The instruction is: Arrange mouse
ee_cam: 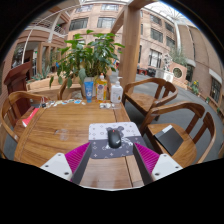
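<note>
A dark grey mouse lies on a grey patterned mouse mat on the wooden table. My gripper is open and empty, its pink-padded fingers spread wide on either side of the near part of the mat. The mouse lies just ahead of the fingertips, about midway between them, with clear gaps on both sides.
A potted plant, a blue carton, an orange packet and a white container stand at the table's far end. Wooden chairs ring the table. A red item lies at the left.
</note>
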`<state>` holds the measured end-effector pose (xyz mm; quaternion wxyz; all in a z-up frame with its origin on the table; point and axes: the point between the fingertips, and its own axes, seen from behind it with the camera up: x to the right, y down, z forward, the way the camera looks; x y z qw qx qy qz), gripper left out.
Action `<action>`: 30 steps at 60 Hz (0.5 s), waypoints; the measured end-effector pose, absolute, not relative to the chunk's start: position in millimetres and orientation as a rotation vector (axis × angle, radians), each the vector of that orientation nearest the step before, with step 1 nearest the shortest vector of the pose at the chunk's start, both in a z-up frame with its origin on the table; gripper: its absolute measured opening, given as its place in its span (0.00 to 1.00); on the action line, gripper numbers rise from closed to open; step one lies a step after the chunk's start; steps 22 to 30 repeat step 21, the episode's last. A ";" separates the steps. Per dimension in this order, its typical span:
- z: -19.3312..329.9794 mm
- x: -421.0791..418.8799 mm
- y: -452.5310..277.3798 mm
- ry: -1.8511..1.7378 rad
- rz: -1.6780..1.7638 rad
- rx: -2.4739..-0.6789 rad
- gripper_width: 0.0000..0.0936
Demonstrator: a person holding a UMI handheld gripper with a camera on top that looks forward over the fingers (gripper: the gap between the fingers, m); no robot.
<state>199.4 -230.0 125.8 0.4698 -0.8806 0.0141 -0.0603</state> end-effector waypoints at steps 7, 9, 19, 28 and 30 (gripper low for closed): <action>128.2 197.0 -249.7 0.026 -0.151 -2.160 0.91; 130.0 197.3 -252.9 0.027 -0.154 -2.156 0.91; 140.9 200.2 -257.6 0.010 -0.192 -2.133 0.91; 141.3 200.7 -257.6 0.009 -0.187 -2.131 0.91; 141.3 200.7 -257.6 0.009 -0.187 -2.131 0.91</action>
